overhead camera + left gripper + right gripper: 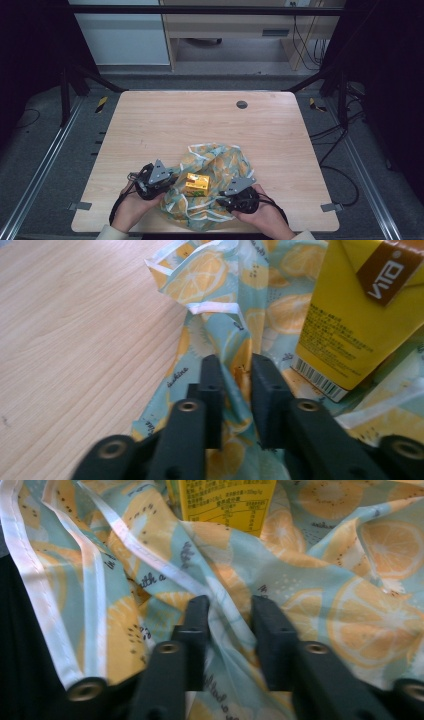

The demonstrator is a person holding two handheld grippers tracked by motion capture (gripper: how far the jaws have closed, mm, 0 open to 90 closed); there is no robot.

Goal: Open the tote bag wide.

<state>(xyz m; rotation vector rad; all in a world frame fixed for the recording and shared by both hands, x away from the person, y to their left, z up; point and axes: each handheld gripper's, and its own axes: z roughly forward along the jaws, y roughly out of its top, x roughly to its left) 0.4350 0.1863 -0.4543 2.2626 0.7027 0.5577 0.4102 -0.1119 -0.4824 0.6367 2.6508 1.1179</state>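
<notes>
High view: a lemon-print cloth bag (212,187) lies crumpled at the near edge of the wooden table (200,120). A yellow drink carton (196,184) stands on the cloth, between the 2 grippers. The left gripper (167,182) meets the cloth's left side; the right gripper (226,196) meets its right side.

Left gripper view: the jaws of the left gripper (235,367) stand narrowly apart with a fold of the cloth bag (235,325) between them, apparently pinched. The drink carton (355,320) stands just beside, upright, to the right.

Right gripper view: the right gripper (227,611) grasps a fold and white hem of the cloth bag (350,605) likewise. The drink carton (227,502) stands beyond.

Judged step: both edges are gripped for enclosing the carton. The next move calls for lifting both folds evenly and drawing them together over the carton without tipping it.
</notes>
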